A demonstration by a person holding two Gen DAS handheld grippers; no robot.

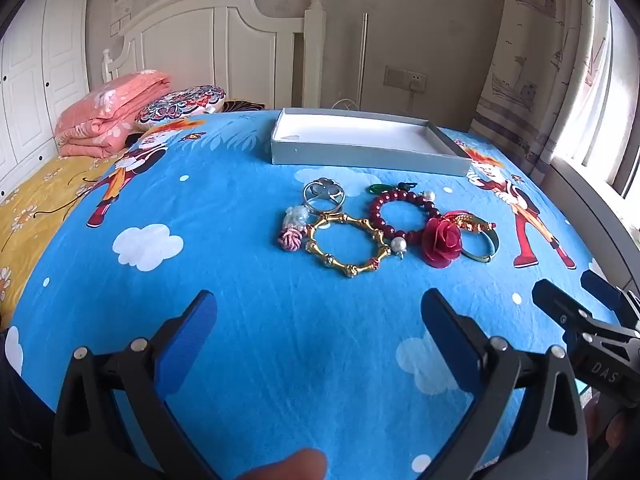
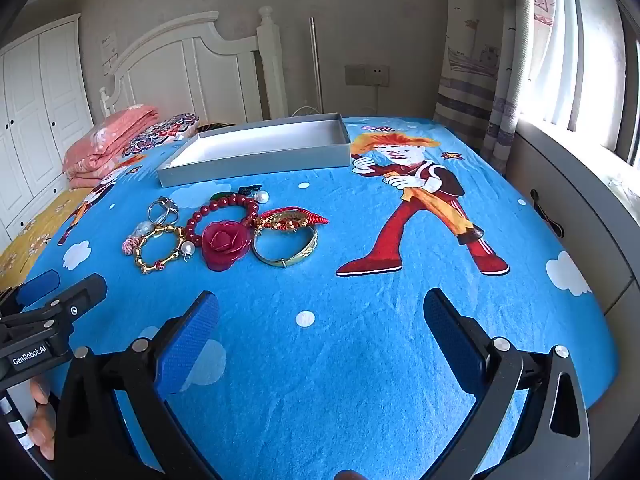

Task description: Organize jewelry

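Nothing done yet: left gripper [image 1: 320, 340] & right gripper [image 2: 320, 340] both spread wide w/ nothing between jaws, jewelry pile [image 1: 376, 228] lies on bedspread ahead of them, and grey box [image 1: 360, 144] beyond it looks empty, so every piece still needs moving.

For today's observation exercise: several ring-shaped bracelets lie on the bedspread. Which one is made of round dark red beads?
The beaded bracelet, lying between the gold bamboo-style bangle and the red rose. The other bangles are metal; only this one is strung beads.
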